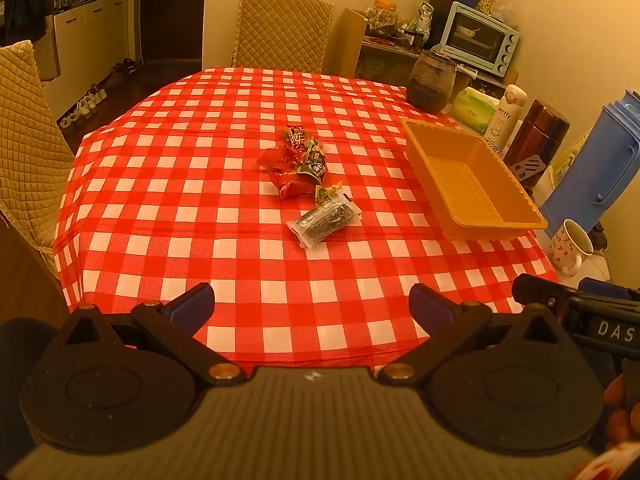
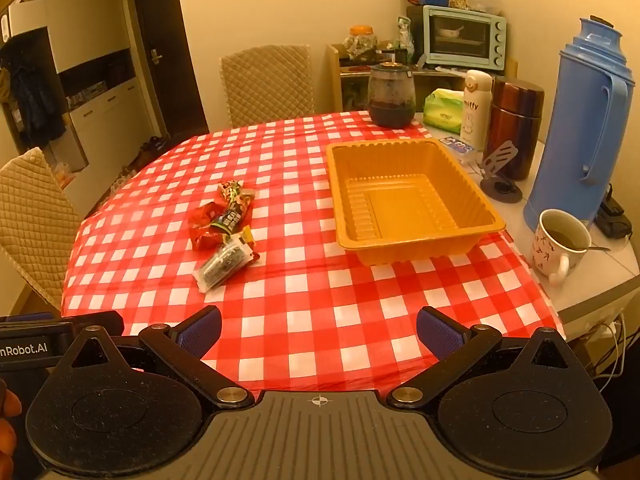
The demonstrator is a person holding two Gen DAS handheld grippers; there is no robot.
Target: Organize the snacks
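Hovering over the near edge of the table, both claws spread wide and empty, nothing sorted yet.

My left gripper (image 1: 312, 304) and my right gripper (image 2: 319, 328) hung side by side above the red-and-white checked tablecloth (image 2: 304, 320), each with its jaws apart and only cloth between the blue pads (image 2: 202, 330). Further out, near the middle of the table, the snacks (image 1: 298, 160) lay in a loose heap: red wrappers, a dark green packet, and a clear packet with dark contents (image 1: 324, 222) nearest me. To their right, well apart from the heap, stood the orange plastic tray (image 2: 414, 240), with nothing in it. By my judgement the job had not begun: every packet was left to pick up and carry across to the tray.
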